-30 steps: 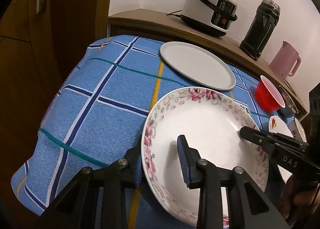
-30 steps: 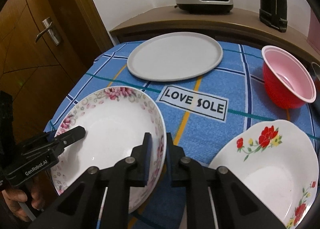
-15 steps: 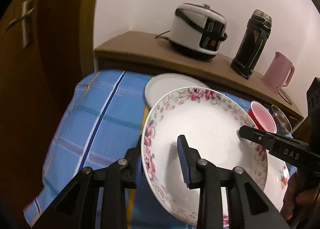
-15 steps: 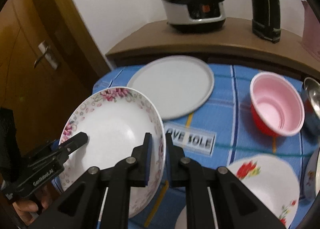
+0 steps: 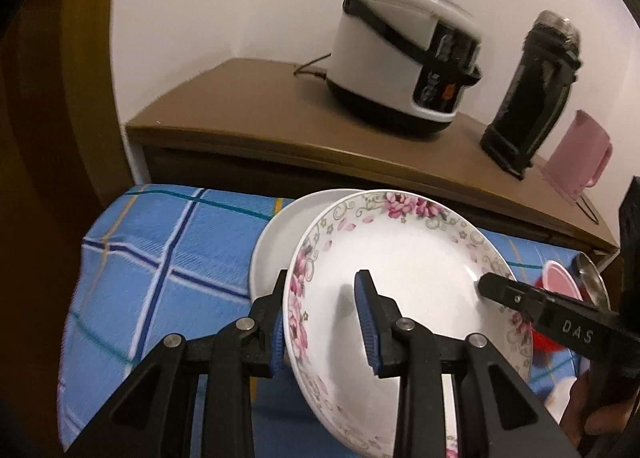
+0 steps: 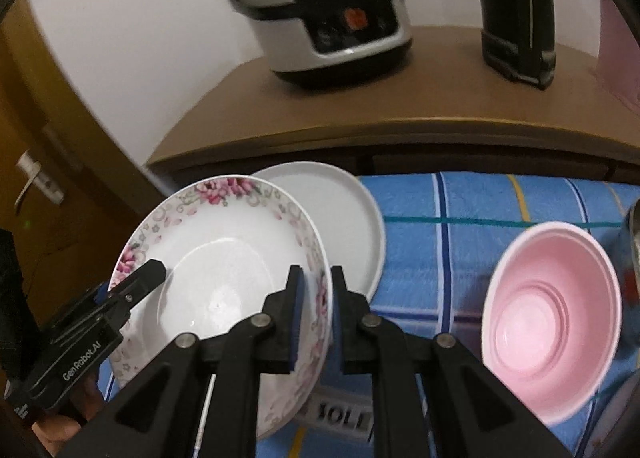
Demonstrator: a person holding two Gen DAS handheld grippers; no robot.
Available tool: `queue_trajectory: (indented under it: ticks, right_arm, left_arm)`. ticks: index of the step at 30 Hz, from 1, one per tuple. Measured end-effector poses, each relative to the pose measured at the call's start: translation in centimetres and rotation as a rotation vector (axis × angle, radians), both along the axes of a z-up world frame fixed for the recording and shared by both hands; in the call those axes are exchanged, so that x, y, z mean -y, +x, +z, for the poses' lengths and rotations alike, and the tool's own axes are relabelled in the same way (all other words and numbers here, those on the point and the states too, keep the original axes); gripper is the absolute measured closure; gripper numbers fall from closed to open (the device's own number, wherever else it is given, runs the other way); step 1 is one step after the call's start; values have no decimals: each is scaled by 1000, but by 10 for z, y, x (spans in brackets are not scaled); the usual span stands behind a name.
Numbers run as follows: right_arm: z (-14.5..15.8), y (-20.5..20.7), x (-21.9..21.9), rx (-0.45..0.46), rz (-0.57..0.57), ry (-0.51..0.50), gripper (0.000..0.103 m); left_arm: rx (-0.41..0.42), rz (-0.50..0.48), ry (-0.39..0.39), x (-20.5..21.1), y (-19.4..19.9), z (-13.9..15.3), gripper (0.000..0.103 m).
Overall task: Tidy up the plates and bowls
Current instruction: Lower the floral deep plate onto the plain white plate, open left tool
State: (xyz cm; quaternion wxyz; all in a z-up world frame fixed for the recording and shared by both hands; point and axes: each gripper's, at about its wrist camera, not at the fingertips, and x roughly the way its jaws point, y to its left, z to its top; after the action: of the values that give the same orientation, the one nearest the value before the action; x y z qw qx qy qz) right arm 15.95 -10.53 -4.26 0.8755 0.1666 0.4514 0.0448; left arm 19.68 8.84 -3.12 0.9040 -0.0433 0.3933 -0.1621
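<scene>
Behind blue checked tablecloth (image 5: pixel 160 258): wooden sideboard (image 5: pixel 248 114), rice cooker (image 5: pixel 404 62).

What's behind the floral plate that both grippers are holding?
Behind the floral plate lies a plain white plate on the blue cloth. Its near part is covered, so anything lying there is unseen.

Glossy ceramic floral plate (image 5: pixel 404 258); woven cloth tablecloth (image 5: pixel 160 258).

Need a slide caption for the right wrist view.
Both grippers clamp floral plate over the grey plate, beside pink bowl.
</scene>
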Motion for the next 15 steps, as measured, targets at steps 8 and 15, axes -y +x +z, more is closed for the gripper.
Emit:
queue_trajectory:
  ticks: [8,15]
  right_arm:
    - [-24,32,6,-45,-24,-24,90]
    - [-33,43,5,-59,-29,-47,90]
  left_arm:
    - [-40,16,9,6,40,-19,70]
    - [-55,24,35,10,46,-35,70]
